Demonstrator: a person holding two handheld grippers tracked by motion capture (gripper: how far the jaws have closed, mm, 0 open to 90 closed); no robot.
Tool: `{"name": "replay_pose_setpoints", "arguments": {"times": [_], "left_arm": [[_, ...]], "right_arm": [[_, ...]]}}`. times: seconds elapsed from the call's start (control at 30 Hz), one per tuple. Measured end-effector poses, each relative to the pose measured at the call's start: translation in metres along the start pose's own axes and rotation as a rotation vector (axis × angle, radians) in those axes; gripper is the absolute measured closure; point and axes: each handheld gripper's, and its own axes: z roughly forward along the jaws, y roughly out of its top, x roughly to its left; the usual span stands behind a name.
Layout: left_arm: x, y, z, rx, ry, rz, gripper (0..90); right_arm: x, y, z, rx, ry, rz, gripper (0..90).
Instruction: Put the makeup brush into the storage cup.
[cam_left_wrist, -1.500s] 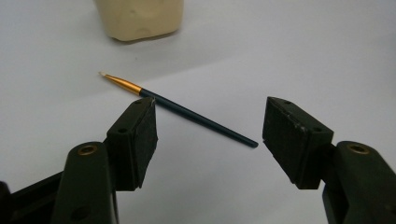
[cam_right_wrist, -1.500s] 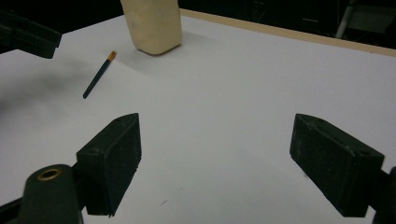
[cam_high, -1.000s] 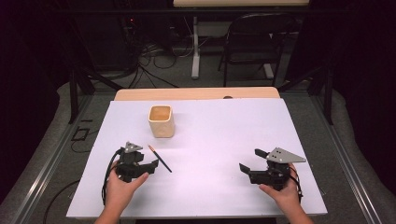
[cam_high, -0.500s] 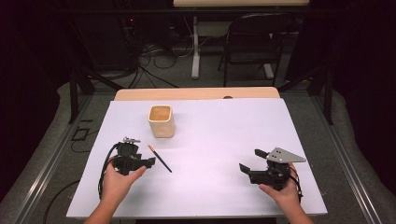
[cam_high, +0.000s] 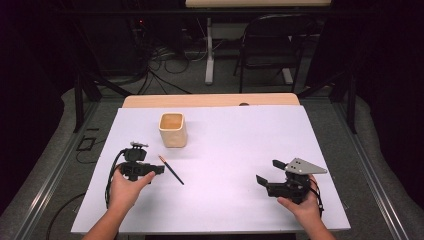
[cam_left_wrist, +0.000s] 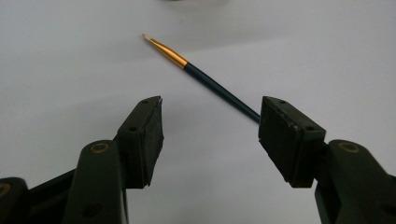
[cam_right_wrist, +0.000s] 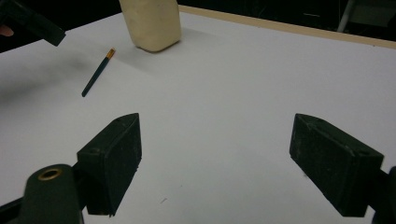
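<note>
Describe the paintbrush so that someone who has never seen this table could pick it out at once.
Start at the white table and find the cream cup standing toward its far left. Just in front of the cup, beside the left gripper, lies the paintbrush, flat and slanted. It is the one thin stick here: a dark handle, a gold ferrule and a pale tip pointing toward the cup.

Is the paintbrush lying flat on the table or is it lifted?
Lying flat: the paintbrush rests on the white table, ahead of the open left gripper.

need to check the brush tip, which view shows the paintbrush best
The left gripper view: the paintbrush lies close, bristles and gold ferrule sharp. The high view and right gripper view show it small, beside the cup.
</note>
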Motion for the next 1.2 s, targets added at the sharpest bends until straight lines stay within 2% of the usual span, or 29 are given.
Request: {"name": "replay_pose_setpoints", "arguments": {"times": [0.03, 0.07, 0.2, 0.3, 0.6, 0.97, 1.2], "left_arm": [[0.0, 0.001, 0.001, 0.006, 0.001, -0.006, 39.8], [0.001, 0.002, 0.003, 0.013, 0.004, -0.008, 39.7], [0.002, 0.005, 0.008, 0.046, 0.017, -0.01, 39.7], [0.0, 0.007, 0.01, 0.06, 0.037, -0.006, 39.7], [-0.001, 0.014, 0.016, 0.096, 0.046, -0.024, 40.0], [-0.003, 0.026, 0.024, 0.12, 0.075, -0.035, 40.6], [-0.001, 0.034, 0.032, 0.146, 0.093, -0.056, 41.4]], "right_arm": [[0.0, 0.0, 0.0, 0.001, 0.0, 0.0, 16.4], [0.0, 0.001, -0.001, 0.025, -0.006, -0.003, 16.4], [0.0, 0.0, 0.0, 0.003, 0.0, 0.002, 16.4], [-0.001, 0.0, -0.001, 0.015, -0.002, 0.0, 16.4], [0.0, 0.0, 0.0, 0.013, -0.002, 0.0, 16.4], [-0.001, 0.0, 0.0, 0.017, 0.002, -0.003, 16.4], [-0.001, -0.001, 0.001, 0.008, 0.002, -0.002, 16.4]]}}
